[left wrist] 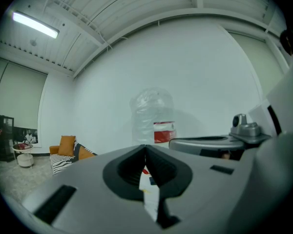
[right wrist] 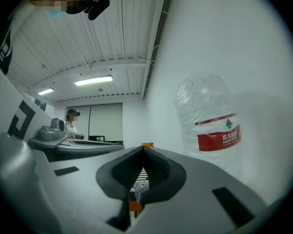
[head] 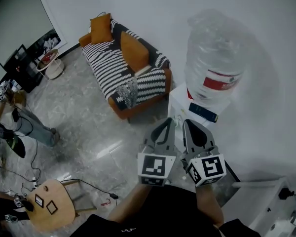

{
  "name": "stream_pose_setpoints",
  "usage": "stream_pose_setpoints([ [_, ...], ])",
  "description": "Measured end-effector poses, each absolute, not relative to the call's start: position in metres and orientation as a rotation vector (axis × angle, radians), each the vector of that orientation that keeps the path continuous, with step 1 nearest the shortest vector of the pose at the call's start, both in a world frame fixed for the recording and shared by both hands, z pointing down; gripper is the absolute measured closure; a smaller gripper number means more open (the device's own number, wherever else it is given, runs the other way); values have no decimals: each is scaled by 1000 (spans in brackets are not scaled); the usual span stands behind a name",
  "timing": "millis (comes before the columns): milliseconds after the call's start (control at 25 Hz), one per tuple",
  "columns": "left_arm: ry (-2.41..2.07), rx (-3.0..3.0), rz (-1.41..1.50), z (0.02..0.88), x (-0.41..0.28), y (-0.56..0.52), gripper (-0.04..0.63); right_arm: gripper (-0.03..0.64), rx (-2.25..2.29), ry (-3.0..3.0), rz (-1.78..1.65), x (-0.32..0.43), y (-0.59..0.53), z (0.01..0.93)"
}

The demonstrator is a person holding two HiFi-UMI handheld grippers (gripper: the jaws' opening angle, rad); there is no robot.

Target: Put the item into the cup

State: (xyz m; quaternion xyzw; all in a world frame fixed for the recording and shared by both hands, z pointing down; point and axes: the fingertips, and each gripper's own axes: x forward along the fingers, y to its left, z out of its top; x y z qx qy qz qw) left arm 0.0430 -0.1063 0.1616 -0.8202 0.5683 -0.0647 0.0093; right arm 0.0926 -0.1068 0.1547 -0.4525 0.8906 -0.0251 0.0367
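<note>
Neither cup nor item showed in any view, so their place couldn't be told and the step wasn't settled. Left to right: a striped sofa [head: 119,68] with orange cushions stood far left. The left gripper [head: 167,123] was held near the body, jaws pressed together at the tips with nothing between them, only a thin slit behind the tips, as confirmed in its own view [left wrist: 145,148]. The right gripper [head: 187,124] sat just beside it, almost touching, and was likewise pinched together and empty [right wrist: 143,150]. Both pointed out into the room rather than at a work surface. Judgement: this pose fit either a stand-by ahead of picking the item, or a pull-back with the item already in a cup out of frame. Either way, any next move would first need the cup and item in sight. Writing: each gripper's cube [head: 156,166] carried only black-and-white square markers, no text. Far right, the big clear jug [head: 214,58] had a red-and-white label [right wrist: 219,136] reading "农夫山泉" over "NONGFU SPRING". The dark blue box [head: 203,111] by its base was too small to read.
</note>
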Motion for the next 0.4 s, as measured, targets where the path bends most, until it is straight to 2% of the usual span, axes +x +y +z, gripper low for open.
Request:
stream_pose_setpoints([
  [400,1763,-2571,-242,171,50,-107,581,607,-1386,2735,-110,96,-111,163],
])
